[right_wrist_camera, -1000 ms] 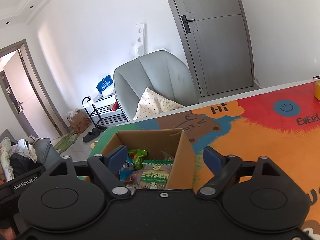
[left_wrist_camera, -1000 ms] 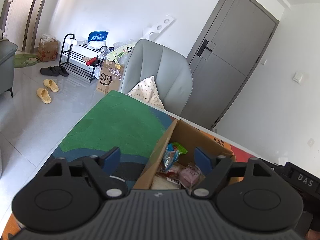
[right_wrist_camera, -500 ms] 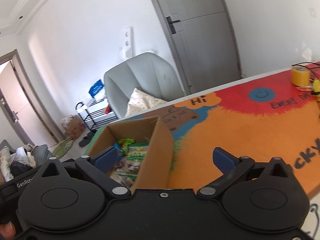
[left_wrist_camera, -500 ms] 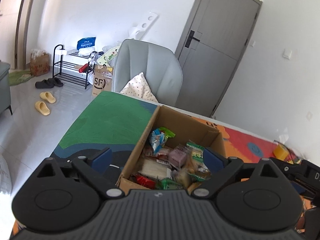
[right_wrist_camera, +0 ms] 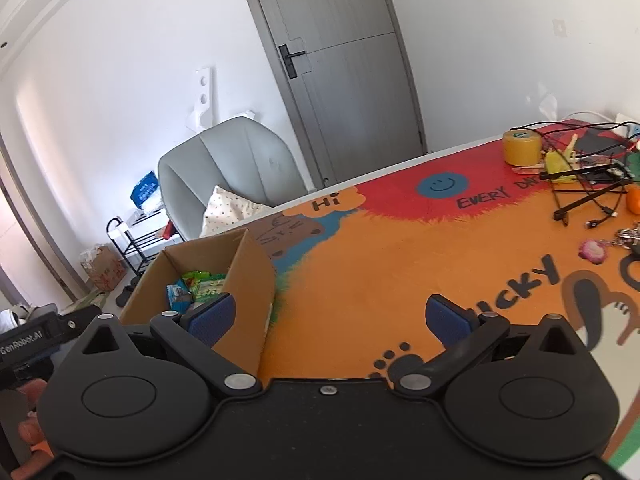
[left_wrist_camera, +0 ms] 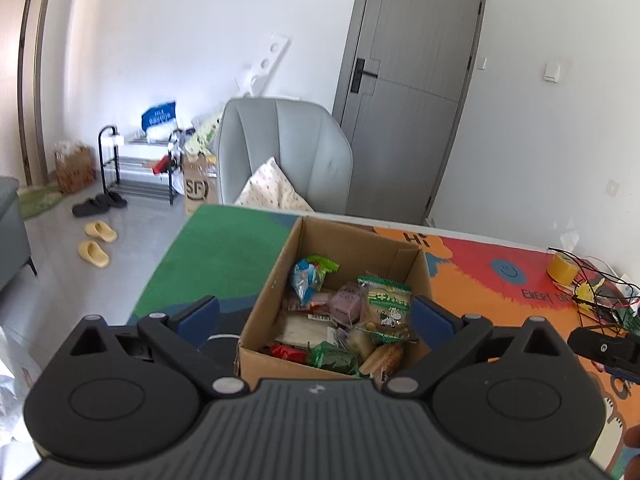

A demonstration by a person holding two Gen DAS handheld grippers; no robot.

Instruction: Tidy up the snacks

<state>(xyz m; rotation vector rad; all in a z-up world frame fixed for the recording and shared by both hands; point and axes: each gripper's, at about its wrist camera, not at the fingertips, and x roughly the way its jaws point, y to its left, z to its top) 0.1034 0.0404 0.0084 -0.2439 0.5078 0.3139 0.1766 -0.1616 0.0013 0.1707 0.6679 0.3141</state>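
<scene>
The cardboard box [left_wrist_camera: 280, 280] of wrapped snacks [left_wrist_camera: 348, 320] sits on the worktop [right_wrist_camera: 380, 272], on its colourful mat near the green end. The left gripper [left_wrist_camera: 316, 312] hovers over the box, its fingers [left_wrist_camera: 200, 314] just spread wide and empty. The right gripper [right_wrist_camera: 330, 316] hangs beside the box over orange mat, wide and empty.

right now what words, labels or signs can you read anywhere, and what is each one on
"SF" on the brown carton on the floor.
"Hi" on the table mat.
"EVERY D", cut off by clutter, on the mat's red part.
"CKY", first letters hidden behind the right claw, on the mat's orange part.
"GenRobot.AI" on the black device at the left edge.
Snack packet print in the cardboard box: too small to read.
</scene>
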